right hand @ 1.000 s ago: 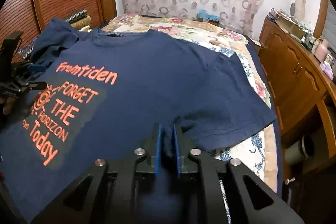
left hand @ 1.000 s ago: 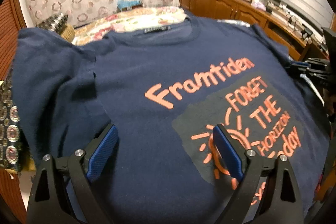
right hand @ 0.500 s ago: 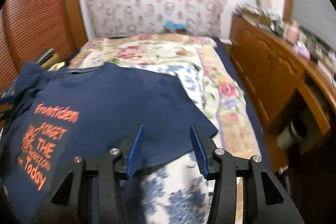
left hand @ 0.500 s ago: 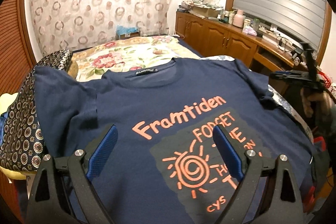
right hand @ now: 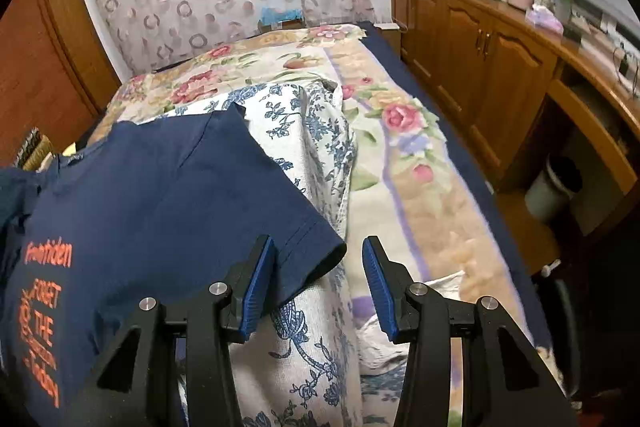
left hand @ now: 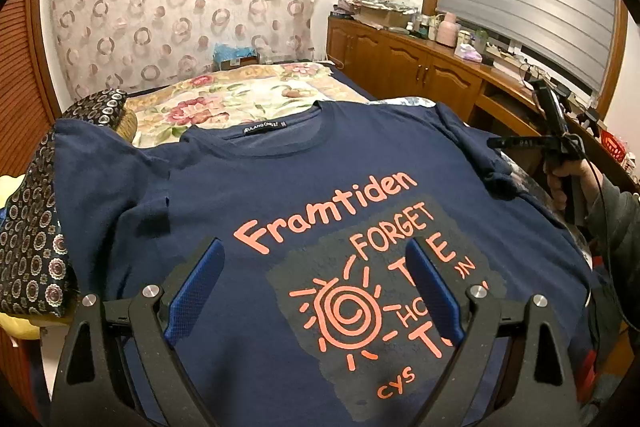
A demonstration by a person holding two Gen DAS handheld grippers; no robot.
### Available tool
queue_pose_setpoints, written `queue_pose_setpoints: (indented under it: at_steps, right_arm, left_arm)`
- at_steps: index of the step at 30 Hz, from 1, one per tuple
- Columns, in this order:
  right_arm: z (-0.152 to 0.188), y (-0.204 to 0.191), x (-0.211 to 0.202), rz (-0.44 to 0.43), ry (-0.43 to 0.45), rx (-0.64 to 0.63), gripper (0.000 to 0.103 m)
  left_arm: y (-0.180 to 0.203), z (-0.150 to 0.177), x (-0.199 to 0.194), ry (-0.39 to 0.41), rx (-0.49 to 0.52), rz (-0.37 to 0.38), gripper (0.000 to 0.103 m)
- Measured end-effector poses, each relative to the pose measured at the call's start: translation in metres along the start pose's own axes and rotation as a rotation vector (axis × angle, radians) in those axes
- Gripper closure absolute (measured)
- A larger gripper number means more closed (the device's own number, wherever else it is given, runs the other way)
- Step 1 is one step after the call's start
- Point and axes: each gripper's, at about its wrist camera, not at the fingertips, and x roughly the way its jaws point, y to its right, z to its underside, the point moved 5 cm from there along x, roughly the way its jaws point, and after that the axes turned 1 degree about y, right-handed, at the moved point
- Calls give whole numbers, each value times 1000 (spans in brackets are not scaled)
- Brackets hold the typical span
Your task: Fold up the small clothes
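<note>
A navy blue cotton T-shirt (left hand: 280, 195) with orange printed lettering lies face up and spread flat on a bed with a floral quilt (right hand: 404, 147), collar toward the far end. A white cloth with a blue flower pattern (right hand: 312, 147) lies under the shirt's right side.

The left gripper (left hand: 316, 291) hovers over the near part of the shirt front, above the printed sun design. Its blue-padded fingers (left hand: 196, 291) are spread wide and hold nothing.

The right gripper (right hand: 316, 287) sits at the right edge of the shirt, beside the right sleeve (right hand: 296, 227). Its fingers are also spread wide and hold nothing; the left pad (right hand: 258, 287) is at the sleeve hem, but contact cannot be confirmed. In the left wrist view this gripper (left hand: 540, 143) appears at the far right, held in a hand (left hand: 564, 179).

A dark patterned fabric (left hand: 32, 239) lies at the left of the shirt. A brown wooden cabinet (right hand: 480, 39) runs along the right wall.
</note>
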Motion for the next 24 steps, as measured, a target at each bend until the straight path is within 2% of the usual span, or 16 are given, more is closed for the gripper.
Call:
queue_pose_setpoints:
  at_steps: [2, 3, 4, 5, 6, 7, 12, 17, 20, 24]
  right_arm:
    - [-10, 3, 5, -30, -9, 3, 56]
    - [-10, 3, 6, -38, -6, -7, 63]
    - [-13, 2, -6, -49, 0, -22, 77]
    - [-13, 0, -12, -50, 12, -47, 83]
    - [-16, -3, -15, -32, 26, -77, 94]
    - [-18, -2, -19, -30, 37, -101, 96]
    - [-20, -32, -38, -119, 96, -184, 98]
    - [-31, -94, -57, -236, 145, -294, 98]
    - [-38, -132, -58, -298, 154, -350, 98]
    - [-46, -171, -47, -329, 127, -406, 98]
  left_arm:
    - [1, 0, 3, -4, -1, -1, 10]
    - [1, 0, 3, -5, -4, -2, 11]
    - [2, -1, 3, -3, -5, -1, 10]
    - [3, -2, 3, 0, -6, 0, 10]
    - [3, -2, 2, 2, -7, -1, 10]
    - [2, -1, 1, 3, -7, -2, 11]
    - [-7, -2, -6, 16, -15, -14, 10]
    - [-18, -1, -14, 33, -43, -25, 10]
    - [-25, 0, -16, 36, -58, -29, 10]
    - [-29, 5, -17, 33, -66, -31, 10]
